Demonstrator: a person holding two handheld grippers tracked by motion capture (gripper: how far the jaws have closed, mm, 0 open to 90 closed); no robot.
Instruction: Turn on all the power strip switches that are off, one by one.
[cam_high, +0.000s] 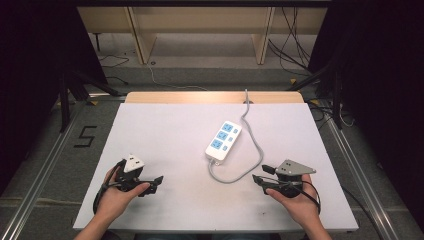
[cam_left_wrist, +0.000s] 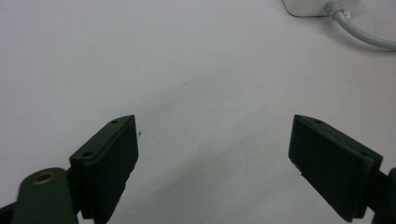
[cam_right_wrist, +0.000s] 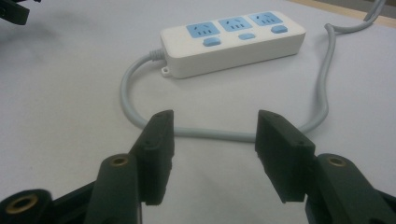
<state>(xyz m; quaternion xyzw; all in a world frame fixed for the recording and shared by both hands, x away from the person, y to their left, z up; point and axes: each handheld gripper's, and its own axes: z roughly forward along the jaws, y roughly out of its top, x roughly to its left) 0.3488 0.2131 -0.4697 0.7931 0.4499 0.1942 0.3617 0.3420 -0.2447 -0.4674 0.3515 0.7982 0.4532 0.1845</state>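
With both the left gripper (cam_left_wrist: 215, 154) and right gripper (cam_right_wrist: 215, 140) spread empty, I judge the power strip (cam_right_wrist: 233, 42) light, rigid, slippery, best pinched across its narrow sides

I see a power strip (cam_right_wrist: 233, 42) of smooth, slightly glossy white plastic with matt blue sockets, and its grey cord (cam_right_wrist: 322, 93) looks rubbery. The table (cam_high: 165, 135) is covered in matt white sheet, bare wood at its far edge. My gripper's pads (cam_right_wrist: 159, 149) are matt black plastic.
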